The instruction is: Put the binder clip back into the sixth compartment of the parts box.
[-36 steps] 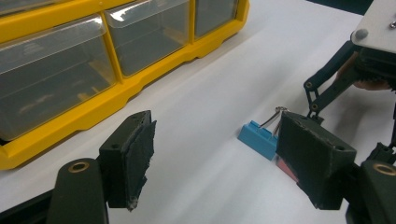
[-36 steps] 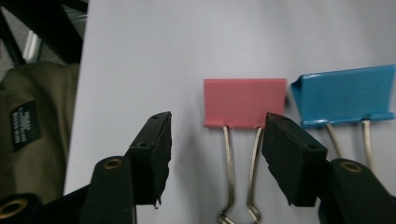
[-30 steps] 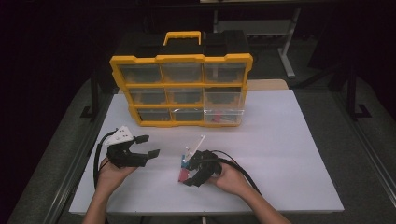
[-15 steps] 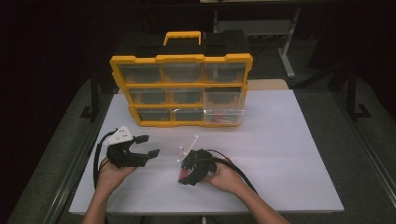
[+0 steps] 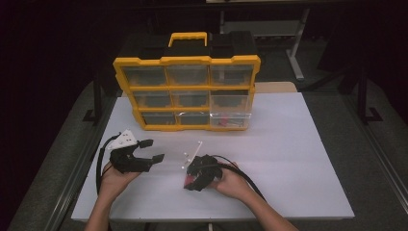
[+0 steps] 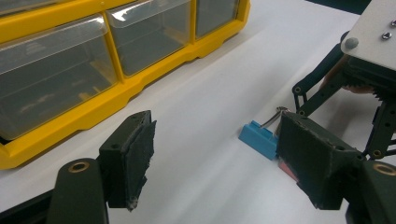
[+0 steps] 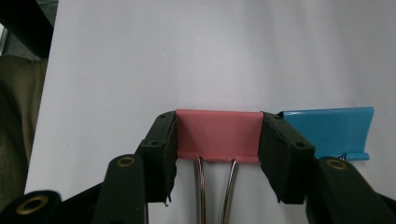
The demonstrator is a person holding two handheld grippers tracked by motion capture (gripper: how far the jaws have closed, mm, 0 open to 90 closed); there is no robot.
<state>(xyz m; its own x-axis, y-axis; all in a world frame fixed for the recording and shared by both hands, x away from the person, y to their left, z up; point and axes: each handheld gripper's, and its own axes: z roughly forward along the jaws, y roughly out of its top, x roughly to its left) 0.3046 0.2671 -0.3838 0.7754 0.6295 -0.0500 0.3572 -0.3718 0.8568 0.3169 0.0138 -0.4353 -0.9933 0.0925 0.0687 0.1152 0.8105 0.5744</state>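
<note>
- Hidden/unclear: in the high view the right gripper (image 5: 198,174) and the hand (image 5: 230,180) behind it cover most of the red clip (image 5: 187,180); only a red sliver shows at the gripper's front. The blue clip (image 6: 259,139) is partly behind the left gripper's own jaw in the left gripper view and cut by the right jaw in the right gripper view. Drawer contents of the yellow organizer (image 5: 186,94) are hard to make out.
- Pose: both forearms enter from the bottom edge. Left hand (image 5: 114,177) holds the left gripper (image 5: 151,150) low over the white table (image 5: 298,159), pointing right toward the other gripper. Right gripper tips down toward the table, pointing left.
- Left gripper: jaws wide apart, nothing between them.
- Right gripper: jaws clamped on the two sides of the red clip's body, wire handles running back between the jaws.
- Position: red clip sits on the table near the front edge, in front of the organizer; blue clip lies just beside it, whether touching I cannot tell.
</note>
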